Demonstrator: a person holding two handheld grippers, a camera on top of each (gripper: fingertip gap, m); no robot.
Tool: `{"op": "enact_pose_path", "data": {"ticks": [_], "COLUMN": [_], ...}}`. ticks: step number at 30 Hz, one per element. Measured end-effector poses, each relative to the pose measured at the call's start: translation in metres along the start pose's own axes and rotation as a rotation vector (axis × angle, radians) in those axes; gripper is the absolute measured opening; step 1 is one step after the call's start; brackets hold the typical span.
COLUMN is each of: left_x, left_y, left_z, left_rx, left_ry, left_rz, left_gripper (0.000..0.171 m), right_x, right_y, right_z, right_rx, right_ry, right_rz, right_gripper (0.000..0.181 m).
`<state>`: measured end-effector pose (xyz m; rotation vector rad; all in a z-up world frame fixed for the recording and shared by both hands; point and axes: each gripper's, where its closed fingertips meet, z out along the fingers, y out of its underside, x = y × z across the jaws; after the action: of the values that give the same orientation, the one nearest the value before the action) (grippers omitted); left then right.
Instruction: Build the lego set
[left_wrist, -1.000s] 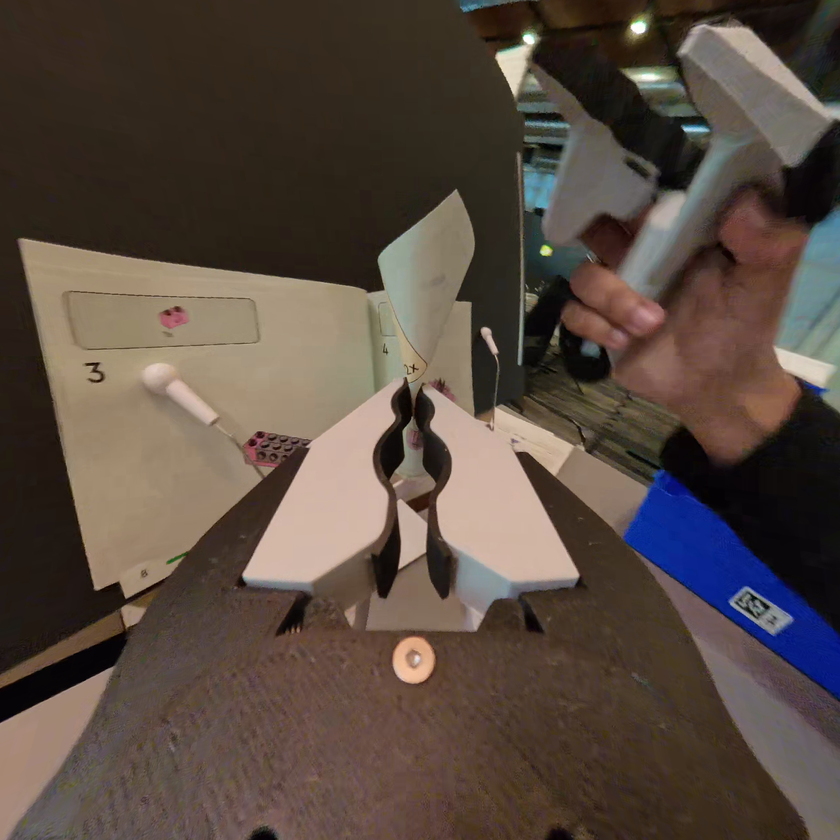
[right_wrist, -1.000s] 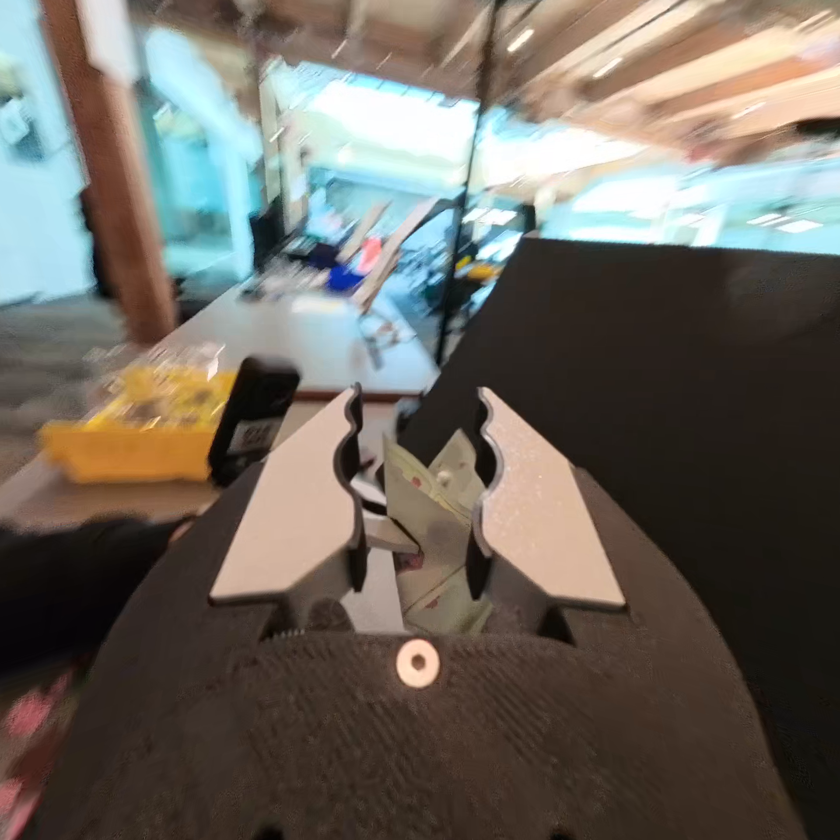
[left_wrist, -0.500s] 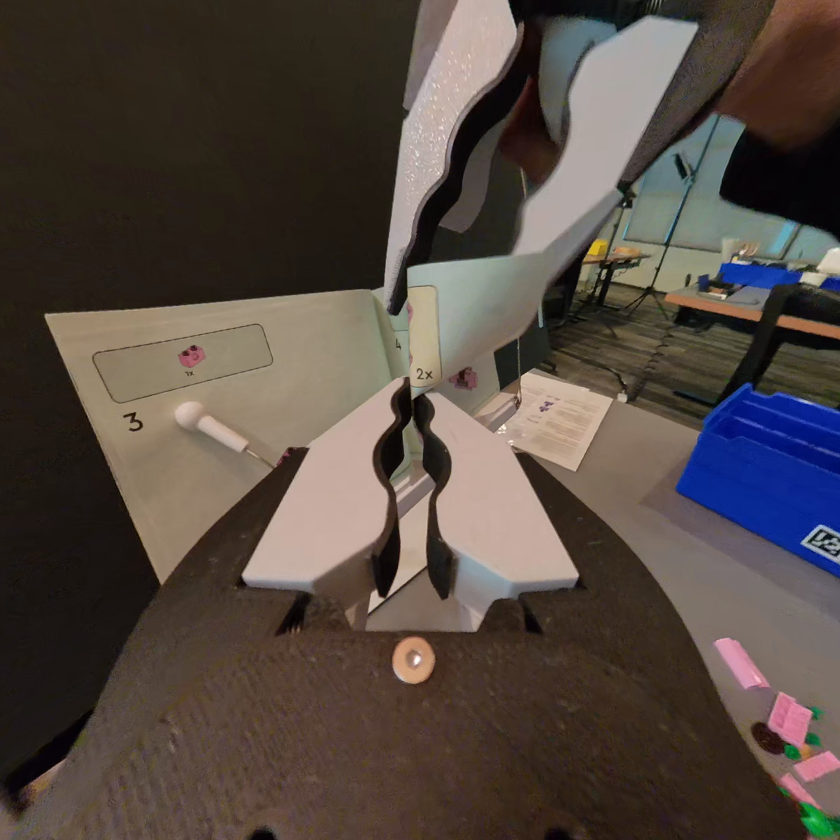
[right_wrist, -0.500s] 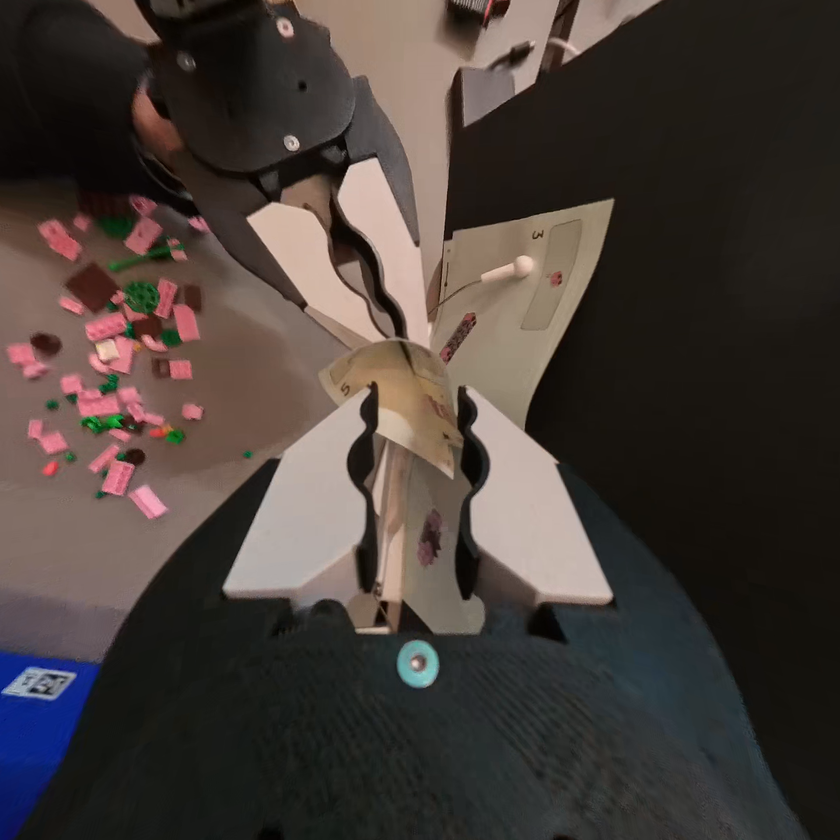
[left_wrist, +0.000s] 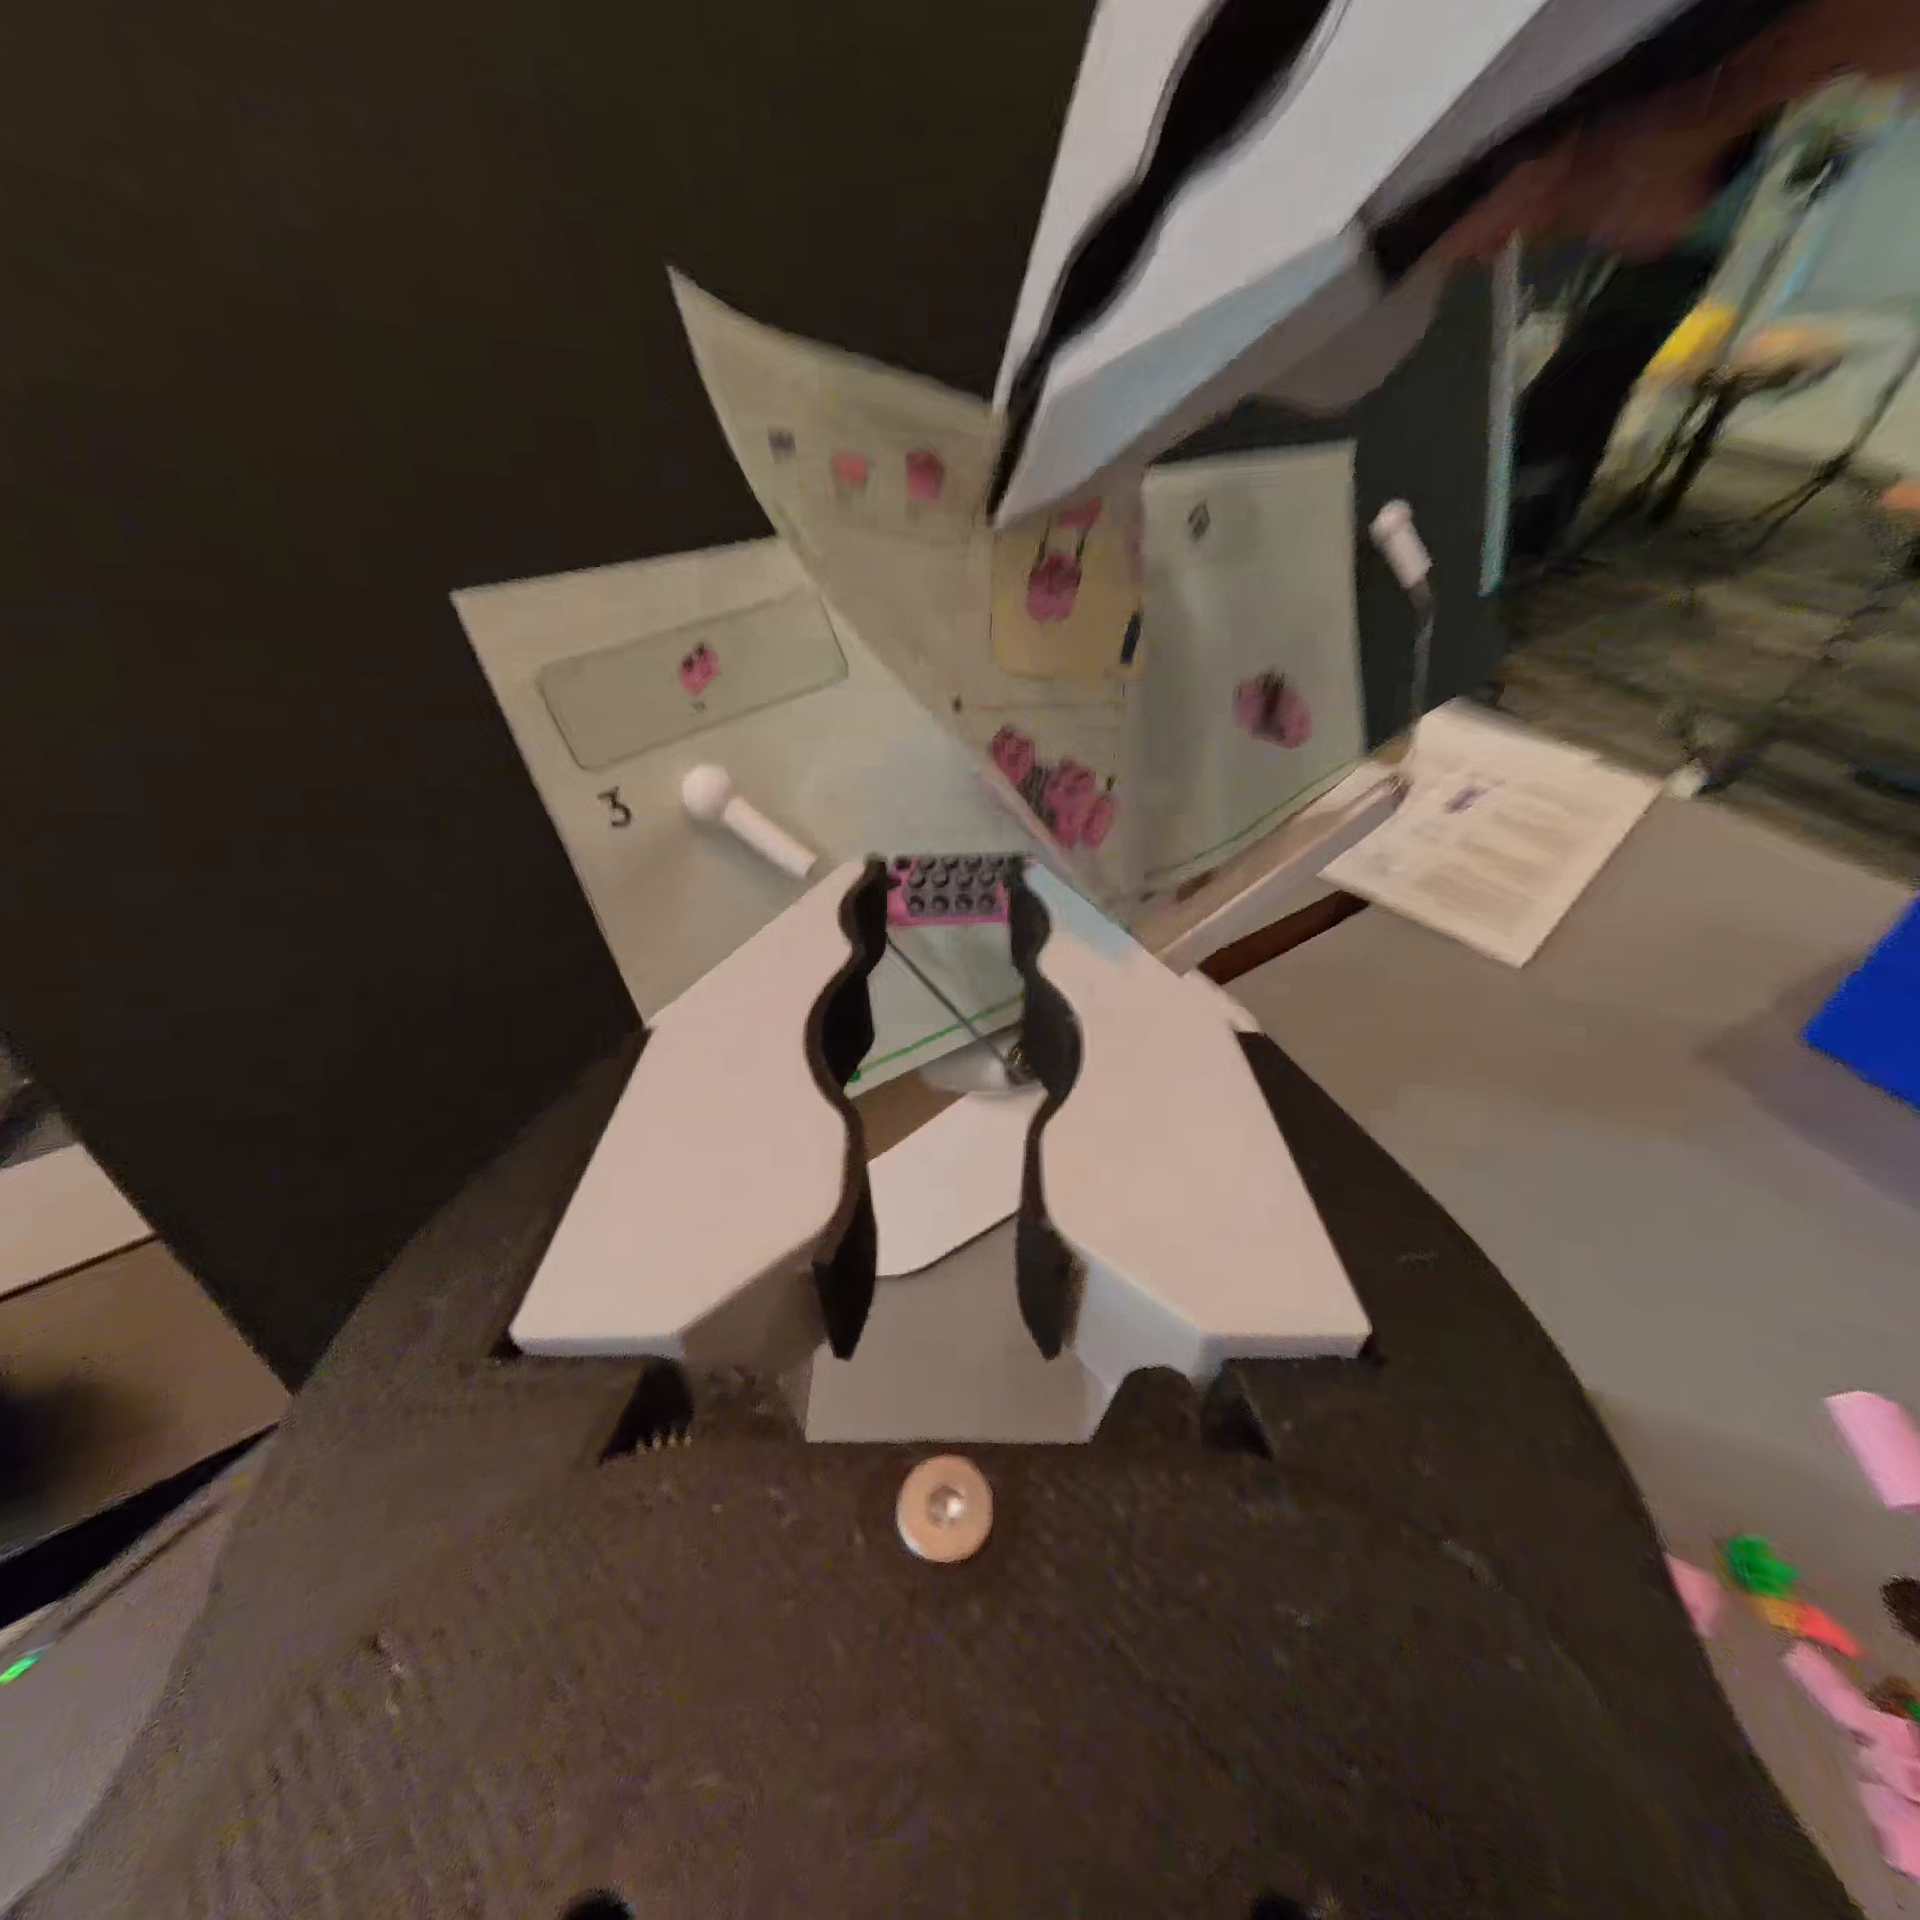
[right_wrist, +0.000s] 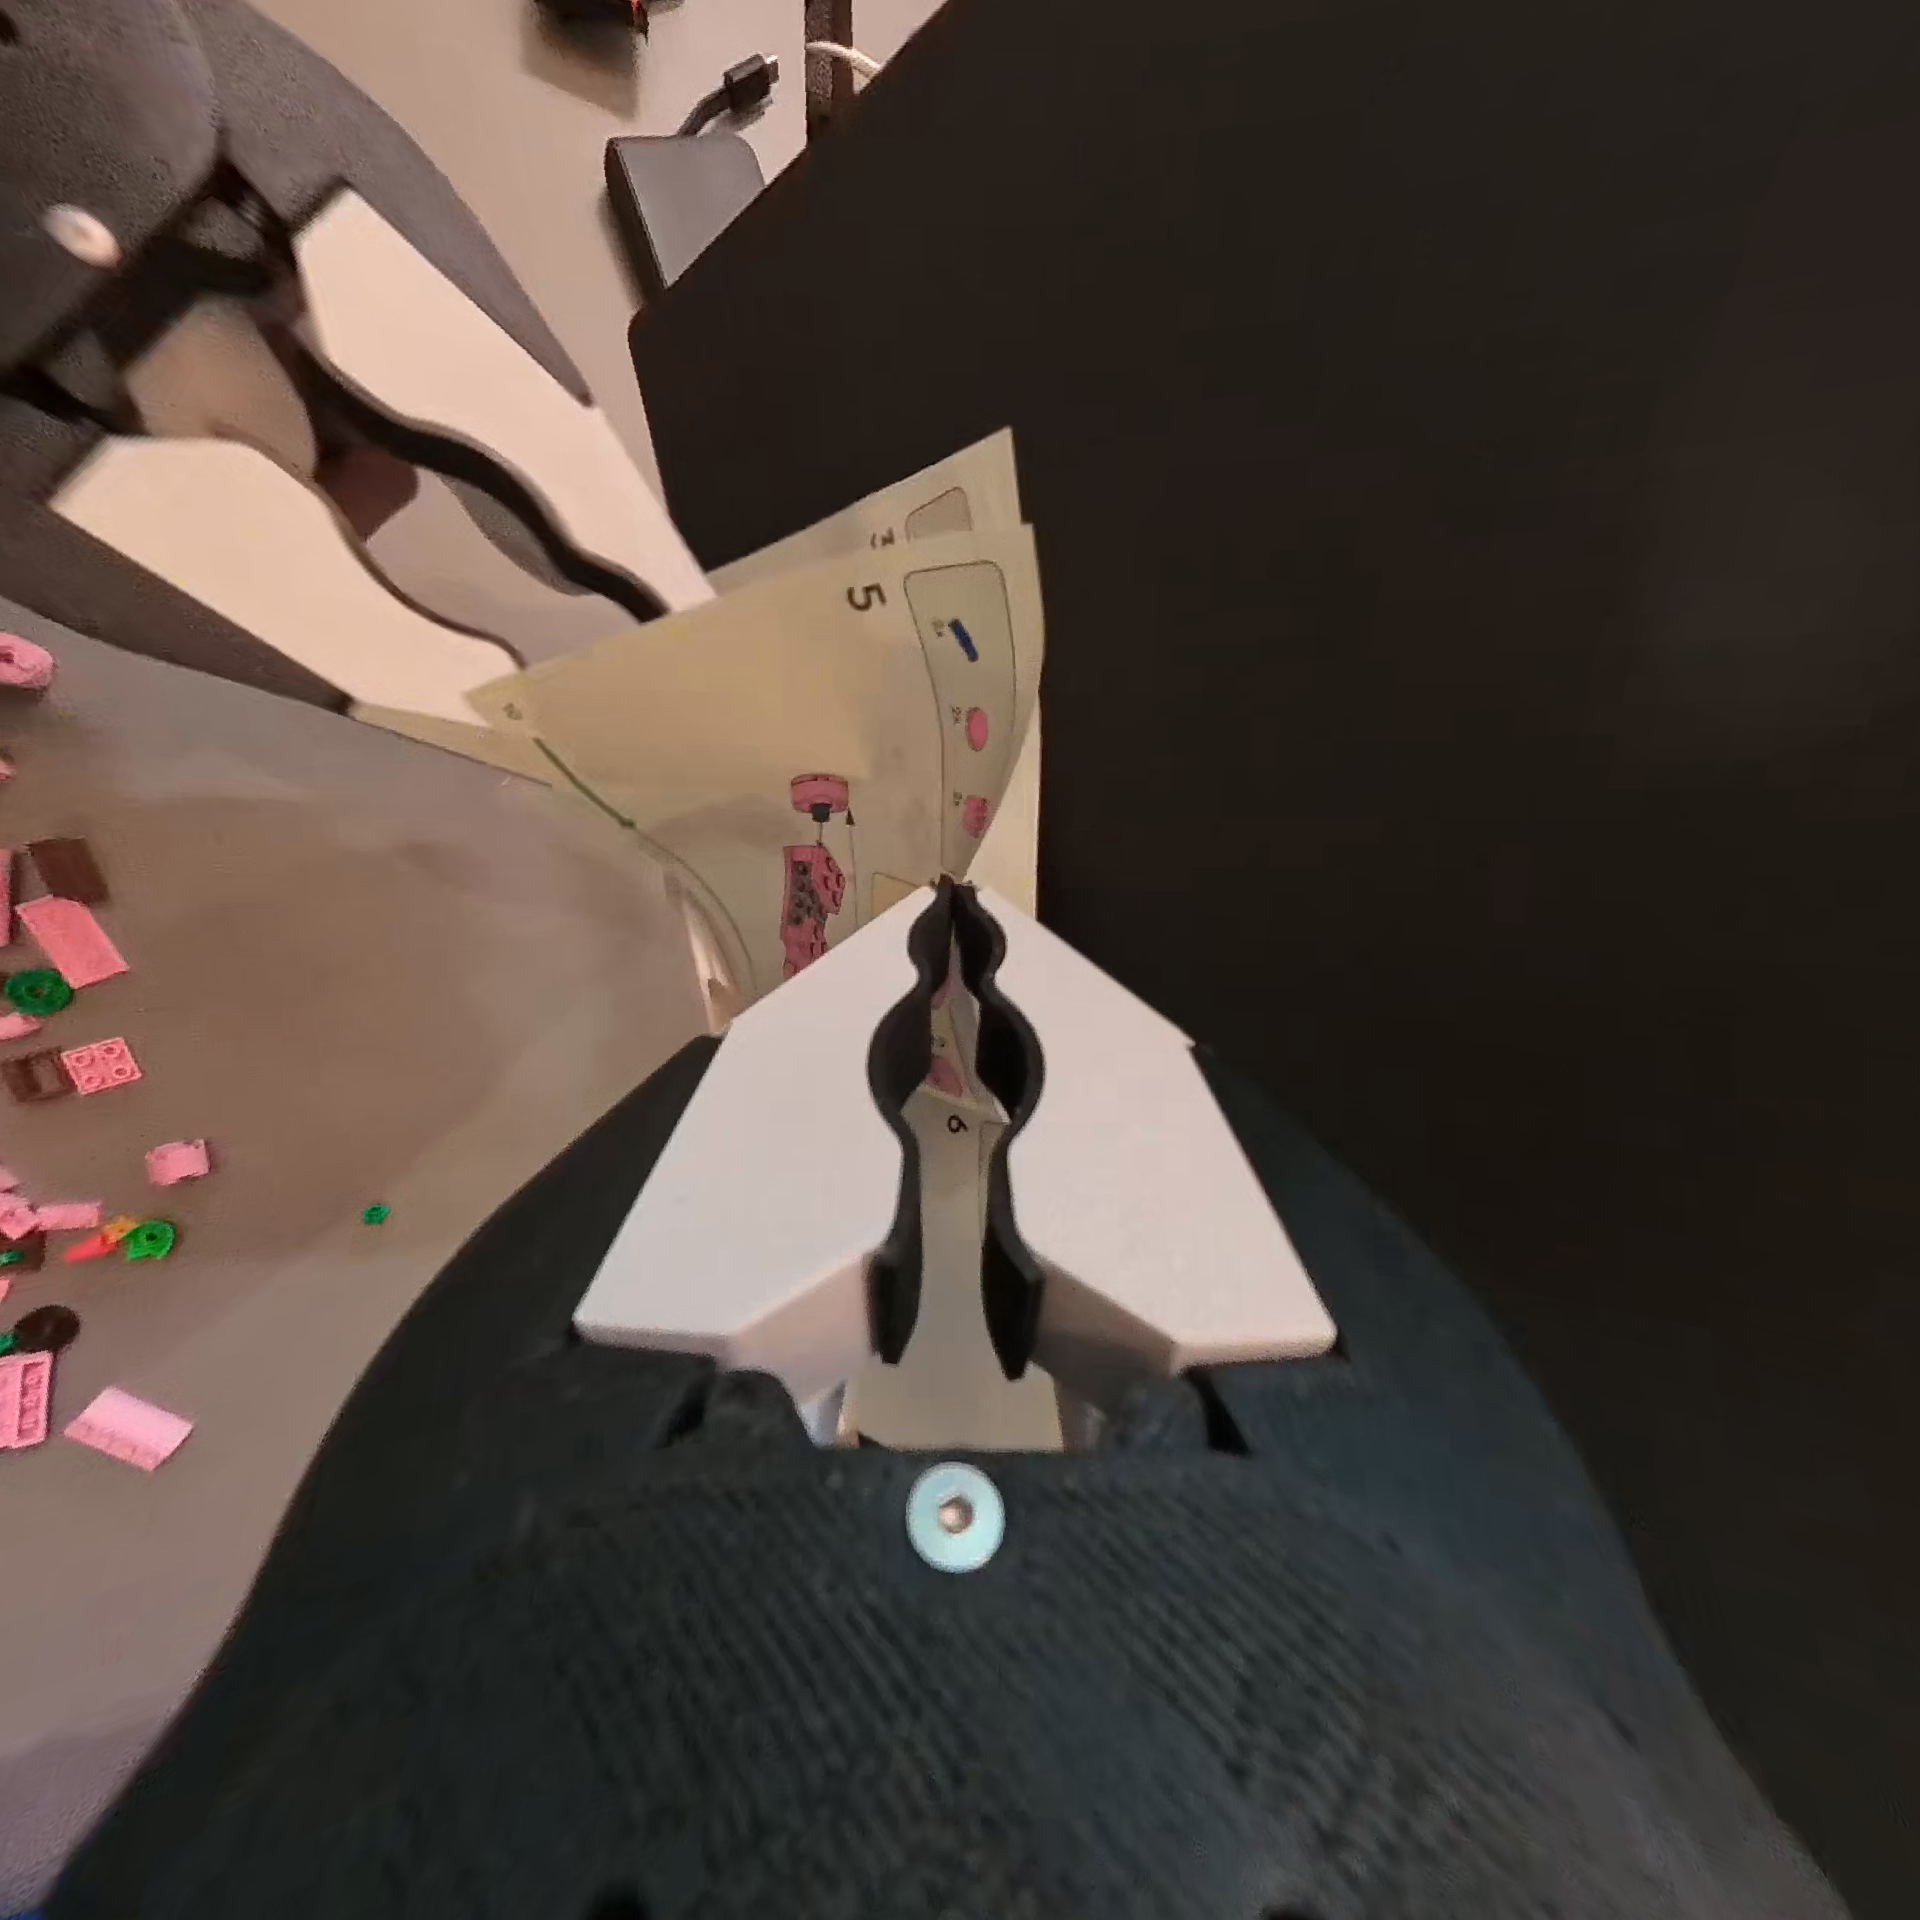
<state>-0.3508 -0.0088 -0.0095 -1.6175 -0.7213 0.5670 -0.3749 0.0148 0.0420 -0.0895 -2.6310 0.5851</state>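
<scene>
The instruction booklet (left_wrist: 665, 748) stands open against a black board, held by white pins (left_wrist: 732, 816). My right gripper (right_wrist: 945, 885) is shut on the edge of one booklet page (right_wrist: 790, 707) and holds it lifted and bent. In the left wrist view the right gripper (left_wrist: 1003, 488) comes in from the top, pinching that page (left_wrist: 862, 436). My left gripper (left_wrist: 948, 914) is open and empty, right in front of the booklet; a printed brick picture shows between its tips. It also shows in the right wrist view (right_wrist: 592, 634), upper left. Loose pink, green and brown bricks (right_wrist: 78, 1039) lie on the grey table.
The black board (right_wrist: 1455, 623) stands behind the booklet. A white printed sheet (left_wrist: 1496, 842) lies on the table right of it, and a blue bin (left_wrist: 1870, 1023) farther right. More loose bricks (left_wrist: 1870, 1714) lie at the lower right. A cable and dark device (right_wrist: 686, 197) lie beyond the board.
My left gripper has opened and let go of the page. My right gripper has closed on the page and swung it up and over to the left.
</scene>
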Motion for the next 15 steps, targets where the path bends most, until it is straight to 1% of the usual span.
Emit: {"op": "enact_pose_path", "data": {"ticks": [1,2,5,8,9,12,13,14,15], "left_x": [0.0,-0.002,-0.002,-0.008,-0.011,-0.016,-0.017,-0.017,-0.02], "left_y": [0.006,0.009,0.008,0.006,0.004,-0.007,-0.004,0.003,0.009], "left_z": [0.004,0.007,0.011,0.006,0.003,-0.008,-0.008,-0.006,-0.004], "left_rx": [-0.025,-0.035,-0.024,-0.041,-0.053,-0.047,-0.069,-0.108,-0.133], "left_ry": [-0.025,-0.064,-0.133,-0.205,-0.227,-0.244,-0.235,-0.224,-0.225], "left_rz": [0.04,0.067,0.089,0.162,0.175,0.133,0.112,0.101,0.089], "left_gripper": [0.007,0.0,0.0,0.0,0.001,0.028,0.034,0.035,0.04], "right_x": [0.001,0.003,0.011,0.017,0.018,0.019,0.018,0.018,0.019], "right_y": [0.0,0.0,0.006,0.01,0.01,0.009,0.008,0.008,0.008], "right_z": [0.0,0.0,0.004,0.007,0.007,0.008,0.008,0.009,0.011], "right_rx": [0.011,0.022,0.014,0.013,0.018,0.043,0.052,0.059,0.063], "right_ry": [0.018,0.038,0.089,0.126,0.134,0.142,0.142,0.142,0.142], "right_rz": [-0.008,-0.01,0.018,0.027,0.03,0.031,0.031,0.033,0.034], "right_gripper": [0.0,0.0,0.0,0.0,0.0,0.0,0.0,0.0,0.0]}}
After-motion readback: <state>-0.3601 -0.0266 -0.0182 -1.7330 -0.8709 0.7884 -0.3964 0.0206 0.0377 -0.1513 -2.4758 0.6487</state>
